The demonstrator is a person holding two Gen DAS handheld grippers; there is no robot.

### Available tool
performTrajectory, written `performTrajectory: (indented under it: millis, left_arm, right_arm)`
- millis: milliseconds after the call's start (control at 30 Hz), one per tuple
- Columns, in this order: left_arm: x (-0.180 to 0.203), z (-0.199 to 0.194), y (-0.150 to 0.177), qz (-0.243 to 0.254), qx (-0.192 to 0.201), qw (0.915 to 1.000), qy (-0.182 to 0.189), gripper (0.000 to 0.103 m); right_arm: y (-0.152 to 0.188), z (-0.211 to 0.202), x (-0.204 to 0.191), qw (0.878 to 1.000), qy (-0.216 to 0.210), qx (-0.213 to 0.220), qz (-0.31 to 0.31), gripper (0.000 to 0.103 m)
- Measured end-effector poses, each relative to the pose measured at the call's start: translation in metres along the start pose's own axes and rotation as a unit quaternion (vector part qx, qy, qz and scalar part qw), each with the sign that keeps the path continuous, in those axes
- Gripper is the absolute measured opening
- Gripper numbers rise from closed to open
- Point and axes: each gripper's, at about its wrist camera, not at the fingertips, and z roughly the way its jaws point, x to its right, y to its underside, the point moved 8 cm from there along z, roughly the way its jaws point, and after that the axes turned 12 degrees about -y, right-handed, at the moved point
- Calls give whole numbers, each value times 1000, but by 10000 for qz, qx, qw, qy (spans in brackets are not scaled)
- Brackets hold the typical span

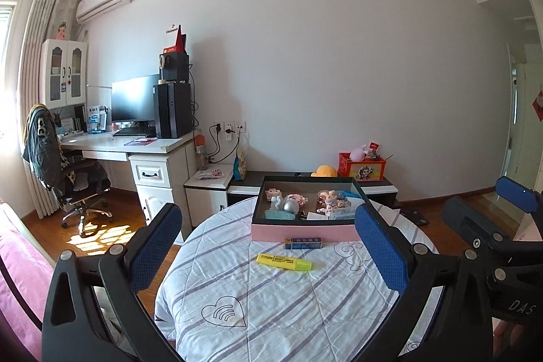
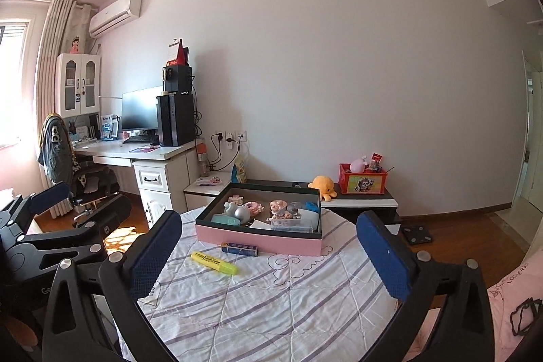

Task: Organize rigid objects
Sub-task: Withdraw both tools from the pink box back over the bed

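A pink box (image 1: 305,231) (image 2: 258,240) with a dark rim stands on the round table and holds several small figurines and trinkets. In front of it lie a blue eraser box (image 1: 303,243) (image 2: 239,248) and a yellow highlighter (image 1: 283,261) (image 2: 213,262). My left gripper (image 1: 268,246) is open, with nothing between its blue pads, hovering short of these items. My right gripper (image 2: 269,255) is open too and holds nothing; it also appears at the right edge of the left wrist view (image 1: 492,216). The left gripper (image 2: 64,209) shows at the left of the right wrist view.
The round table (image 1: 288,311) (image 2: 271,301) wears a striped white quilted cover. Behind it runs a low dark cabinet (image 2: 359,202) with a yellow plush and a red toy crate (image 2: 361,183). A desk with a computer and chair (image 1: 78,178) stands left. A pink bed lies at right (image 2: 516,304).
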Motion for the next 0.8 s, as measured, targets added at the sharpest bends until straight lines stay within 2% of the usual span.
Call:
performTrajectory:
  millis: [300, 800]
  left_arm:
    - [-3, -10, -4, 33, 127, 9999, -50, 103]
    - [-1, -8, -5, 99, 75, 9999, -70, 103]
  right_arm:
    - [-2, -7, -12, 9999, -10, 52, -99, 103]
    - [2, -5, -9, 10000, -51, -17, -57, 103]
